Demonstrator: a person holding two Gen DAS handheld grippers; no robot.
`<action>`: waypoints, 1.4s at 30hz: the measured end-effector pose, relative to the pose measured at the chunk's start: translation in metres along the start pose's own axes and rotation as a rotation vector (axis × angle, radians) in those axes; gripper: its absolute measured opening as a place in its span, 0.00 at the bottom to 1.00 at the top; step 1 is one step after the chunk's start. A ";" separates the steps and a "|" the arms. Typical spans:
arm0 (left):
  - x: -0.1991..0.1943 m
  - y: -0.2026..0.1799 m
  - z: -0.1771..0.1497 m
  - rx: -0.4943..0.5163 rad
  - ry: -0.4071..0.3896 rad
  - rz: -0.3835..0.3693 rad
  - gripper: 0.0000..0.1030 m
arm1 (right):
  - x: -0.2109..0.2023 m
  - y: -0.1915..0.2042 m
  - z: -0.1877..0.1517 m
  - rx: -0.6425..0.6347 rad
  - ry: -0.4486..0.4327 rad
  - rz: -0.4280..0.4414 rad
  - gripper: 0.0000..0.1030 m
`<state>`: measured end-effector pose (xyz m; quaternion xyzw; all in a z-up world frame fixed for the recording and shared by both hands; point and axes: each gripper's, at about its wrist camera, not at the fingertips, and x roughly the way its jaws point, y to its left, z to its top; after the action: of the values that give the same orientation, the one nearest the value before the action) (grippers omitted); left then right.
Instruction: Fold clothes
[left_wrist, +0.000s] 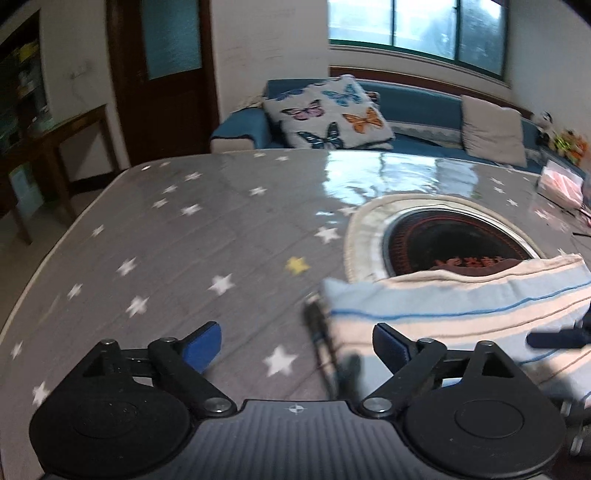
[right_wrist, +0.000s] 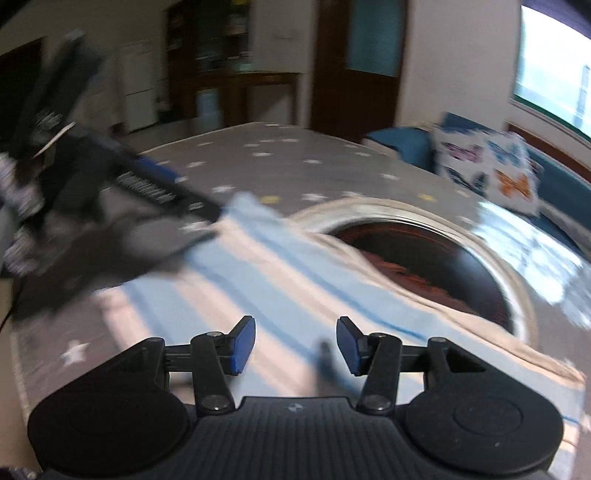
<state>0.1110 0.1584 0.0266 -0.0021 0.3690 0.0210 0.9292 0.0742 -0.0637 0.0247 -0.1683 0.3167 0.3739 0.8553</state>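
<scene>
Folded striped cloth (left_wrist: 461, 306) on table (left_wrist: 166, 236), both jaws apart (empty)

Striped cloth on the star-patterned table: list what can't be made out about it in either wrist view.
- Striped cloth, left wrist view: its right side is cut off by the picture's edge, and the right gripper covers part of it.
- Right wrist view: the blurred left gripper hides the cloth's far left corner, and the near edge lies behind the right gripper.
- Number of folds: motion blur smears the layers.
</scene>
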 end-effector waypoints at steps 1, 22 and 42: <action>-0.003 0.004 -0.003 -0.012 0.002 0.002 0.89 | 0.002 0.010 0.001 -0.024 -0.001 0.019 0.48; -0.021 0.046 -0.033 -0.137 0.038 0.015 0.89 | 0.026 0.114 0.004 -0.157 0.010 0.205 0.47; -0.020 0.025 -0.030 -0.345 0.136 -0.314 0.72 | 0.000 0.083 0.020 -0.023 -0.070 0.159 0.09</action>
<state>0.0753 0.1819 0.0190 -0.2194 0.4168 -0.0610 0.8800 0.0200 0.0019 0.0352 -0.1392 0.2948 0.4500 0.8314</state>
